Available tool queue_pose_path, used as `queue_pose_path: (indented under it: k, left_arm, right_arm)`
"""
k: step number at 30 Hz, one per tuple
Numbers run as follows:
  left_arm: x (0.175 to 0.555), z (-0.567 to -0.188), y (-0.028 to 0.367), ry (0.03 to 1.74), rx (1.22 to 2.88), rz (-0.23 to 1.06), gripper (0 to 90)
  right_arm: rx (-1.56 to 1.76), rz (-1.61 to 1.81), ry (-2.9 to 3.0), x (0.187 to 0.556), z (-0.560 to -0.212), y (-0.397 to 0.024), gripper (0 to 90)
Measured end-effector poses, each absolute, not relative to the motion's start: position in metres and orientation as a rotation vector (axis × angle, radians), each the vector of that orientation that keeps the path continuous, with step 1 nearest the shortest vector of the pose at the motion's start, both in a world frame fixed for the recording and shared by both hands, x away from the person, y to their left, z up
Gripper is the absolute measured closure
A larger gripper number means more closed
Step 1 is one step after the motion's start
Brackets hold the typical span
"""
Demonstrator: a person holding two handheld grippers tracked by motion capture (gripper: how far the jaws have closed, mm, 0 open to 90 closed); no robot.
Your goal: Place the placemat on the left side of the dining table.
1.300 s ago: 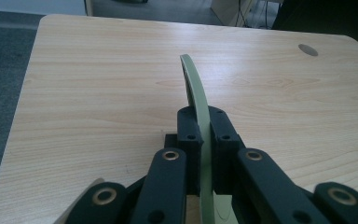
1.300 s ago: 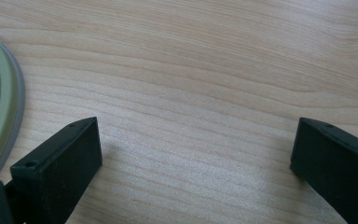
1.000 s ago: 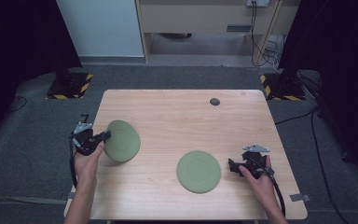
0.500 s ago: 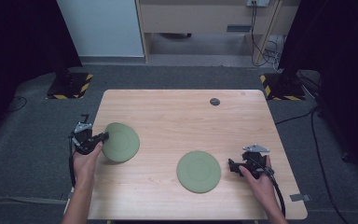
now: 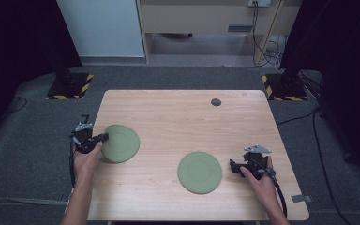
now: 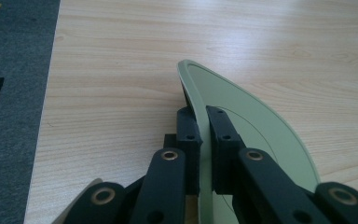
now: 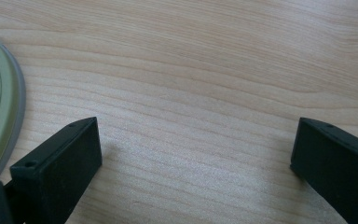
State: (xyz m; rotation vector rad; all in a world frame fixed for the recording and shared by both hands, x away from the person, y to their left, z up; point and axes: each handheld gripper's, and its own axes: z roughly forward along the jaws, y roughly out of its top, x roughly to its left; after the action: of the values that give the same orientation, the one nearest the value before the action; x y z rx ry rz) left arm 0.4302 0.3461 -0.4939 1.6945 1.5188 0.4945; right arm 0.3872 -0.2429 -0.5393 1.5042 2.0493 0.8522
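While the left tool (image 5: 104,136) pinches its rim, the green plate (image 5: 120,143) tilts up.

Wooden table (image 5: 168,117) bears 2 green plates (image 5: 199,172) and a dark disc (image 5: 216,102).

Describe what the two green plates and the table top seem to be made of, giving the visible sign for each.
Held plate: probably matte plastic or melamine; thin even rim, flat uniform green, no glaze shine. Ceramic can't be excluded.
Other plate: looks the same; dull green with a faint moulded ring.
Table: light wood or wood-look laminate, satin finish; long grain lines and a soft sheen.
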Motion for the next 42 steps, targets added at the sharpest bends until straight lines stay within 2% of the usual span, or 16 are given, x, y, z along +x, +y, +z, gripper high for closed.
queue_pose_path:
  k: [18,20,22,24,27,35,42]
  left_arm:
    - [0.434,-0.497,0.349,1.545,1.731,0.561,72.3]
    - [0.435,-0.496,0.348,1.550,1.735,0.600,63.7]
    - [0.435,-0.495,0.347,1.542,1.729,0.629,48.7]
    - [0.436,-0.492,0.346,1.537,1.724,0.643,38.0]
    - [0.438,-0.489,0.343,1.523,1.738,0.614,28.2]
    - [0.437,-0.484,0.334,1.487,1.746,0.581,8.7]
    - [0.433,-0.482,0.327,1.447,1.763,0.535,3.7]
  right_arm:
    - [1.501,0.853,2.051,0.386,-0.539,-0.243,2.0]
    - [1.502,0.853,2.051,0.386,-0.539,-0.243,2.0]
    - [1.502,0.853,2.050,0.386,-0.539,-0.243,2.0]
    - [1.502,0.854,2.050,0.386,-0.539,-0.243,2.0]
    - [1.502,0.853,2.050,0.386,-0.539,-0.243,2.0]
    - [1.501,0.853,2.050,0.386,-0.539,-0.243,2.0]
    - [1.504,0.853,2.048,0.386,-0.539,-0.242,2.0]
